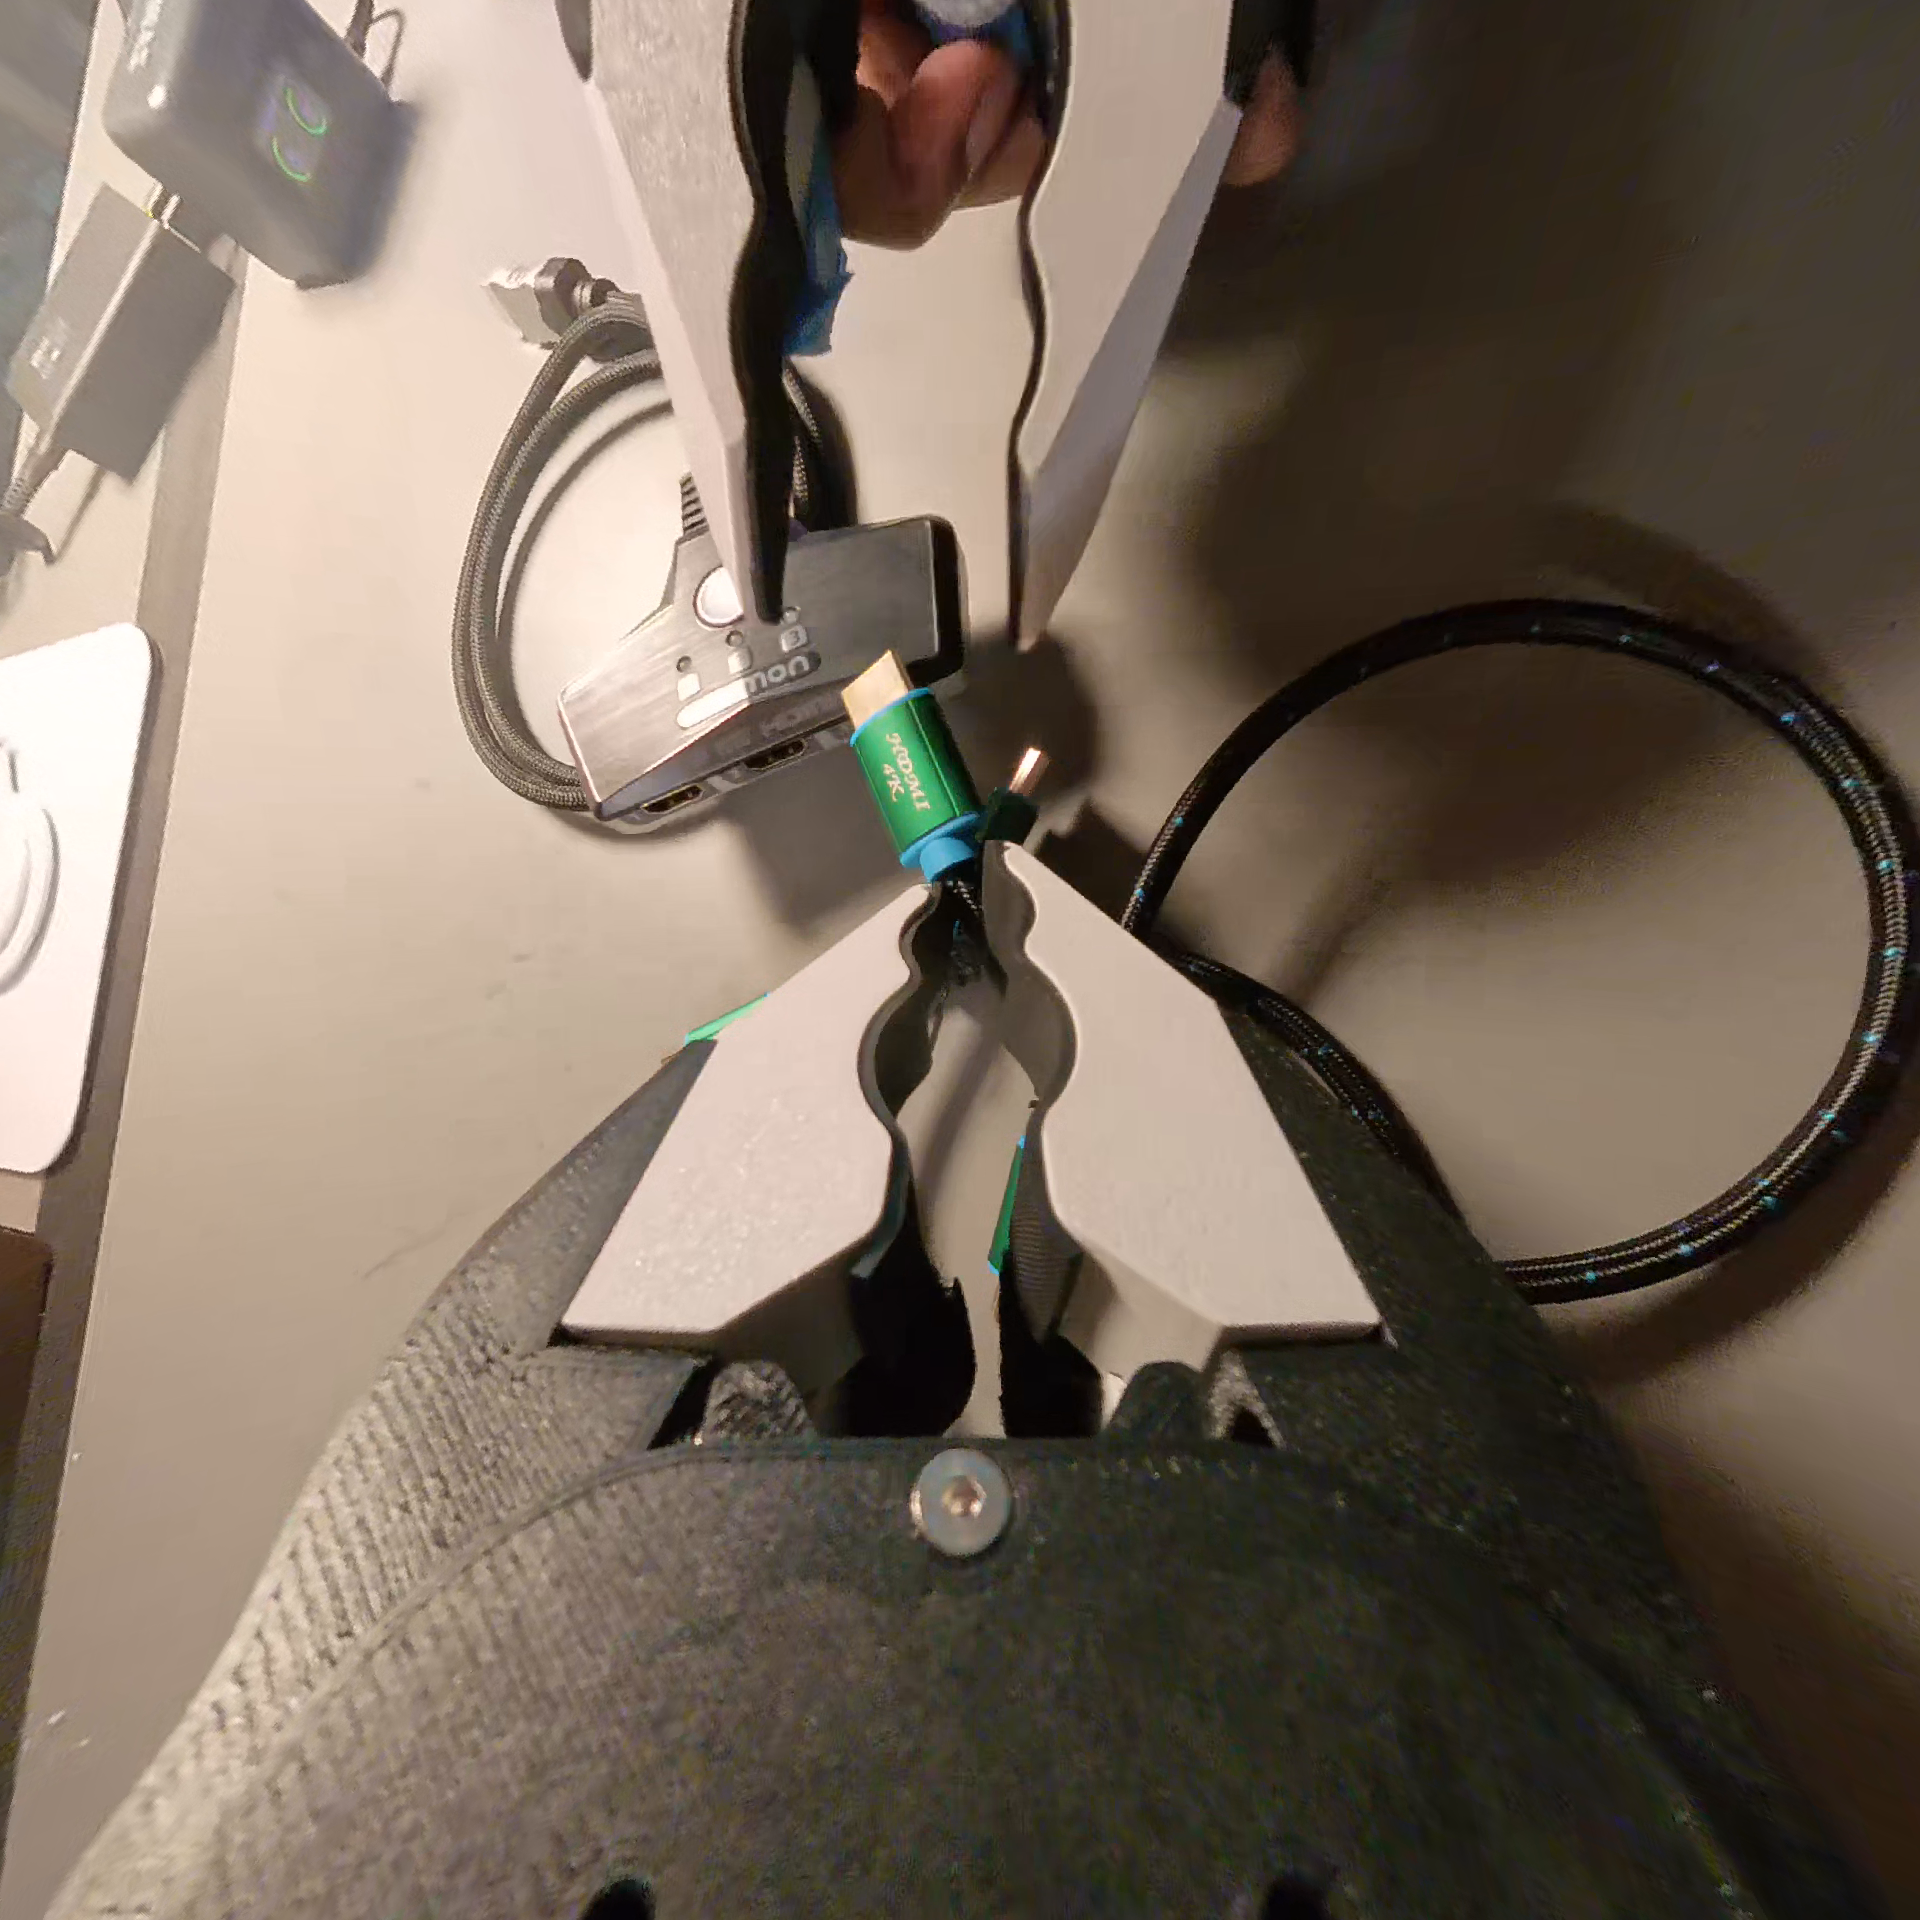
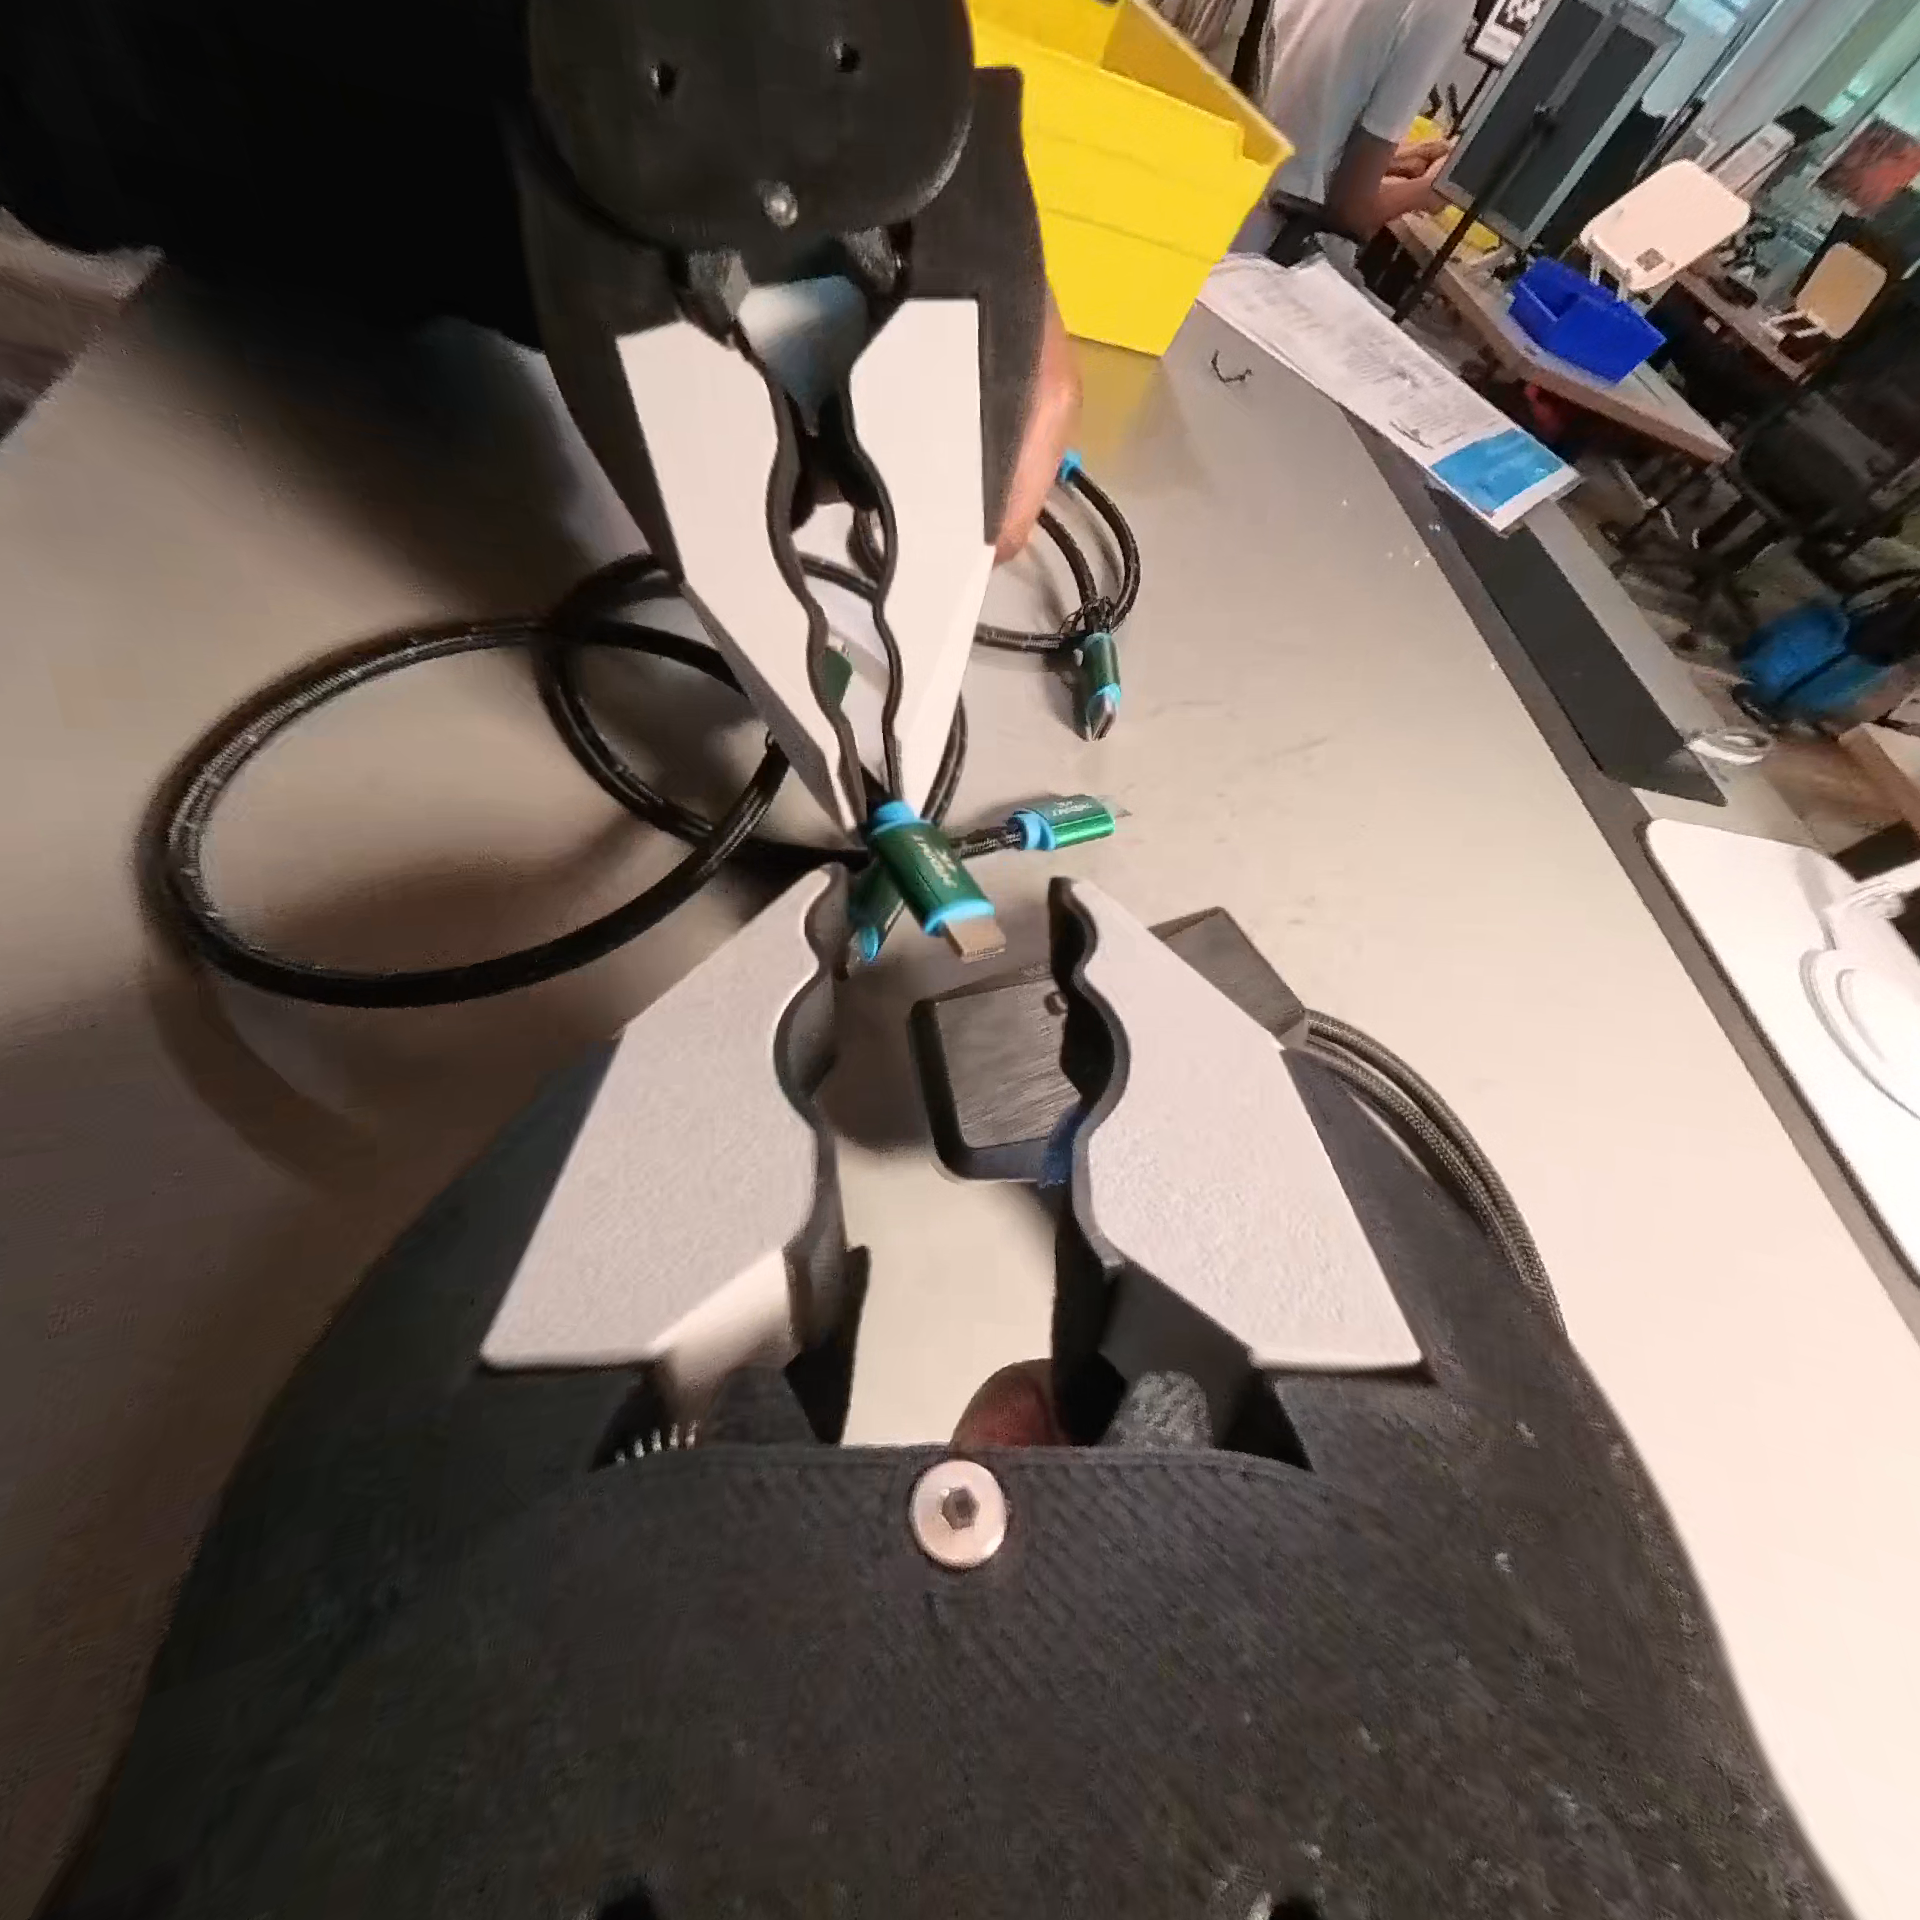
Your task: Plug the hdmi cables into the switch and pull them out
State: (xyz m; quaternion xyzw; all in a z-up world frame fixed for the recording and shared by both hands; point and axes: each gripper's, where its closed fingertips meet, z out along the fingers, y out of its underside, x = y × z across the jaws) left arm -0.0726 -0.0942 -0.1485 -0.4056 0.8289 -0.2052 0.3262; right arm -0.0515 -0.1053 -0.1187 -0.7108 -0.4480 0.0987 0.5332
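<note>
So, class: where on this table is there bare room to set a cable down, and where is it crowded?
Bare table lies between the switch and the white pad. It is crowded around the switch, where both grippers, the held green plug and coiled black cable meet.

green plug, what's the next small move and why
Probably ease the left tool forward and a bit left to line the green plug up with a port on the switch. The plug hangs just short of the switch, tilted, with its gold tip free. The right tool is open over the switch, one finger on top.
</note>
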